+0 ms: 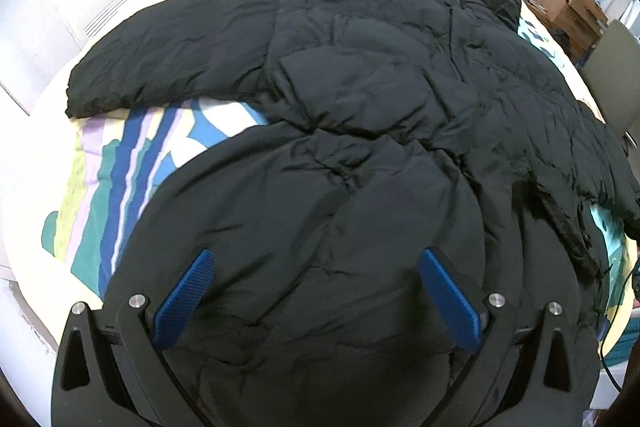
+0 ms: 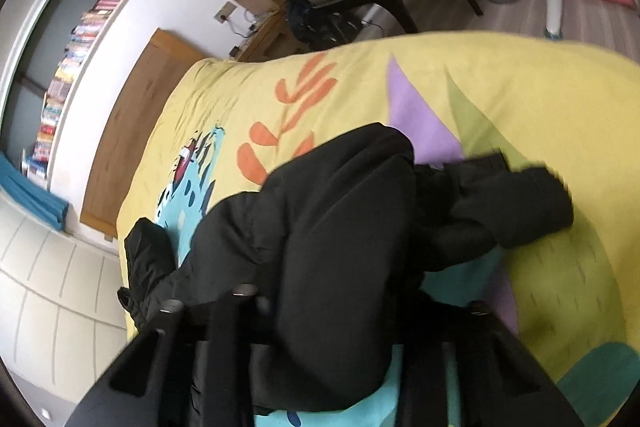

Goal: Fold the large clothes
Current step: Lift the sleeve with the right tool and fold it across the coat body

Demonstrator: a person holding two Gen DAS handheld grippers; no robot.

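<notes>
Black puffer jacket (image 1: 360, 87) flat on patterned bedspread (image 1: 132, 155)

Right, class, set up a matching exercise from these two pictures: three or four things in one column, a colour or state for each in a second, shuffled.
Things
1. jacket
2. left gripper
3. bedspread
4. curtain

Colour or state
A. mostly yellow with printed shapes
B. open, blue pads apart
C. teal, bunched
D. black, puffy, lying spread on the bed

Pairs: 1-D, 2-B, 3-A, 4-C
</notes>
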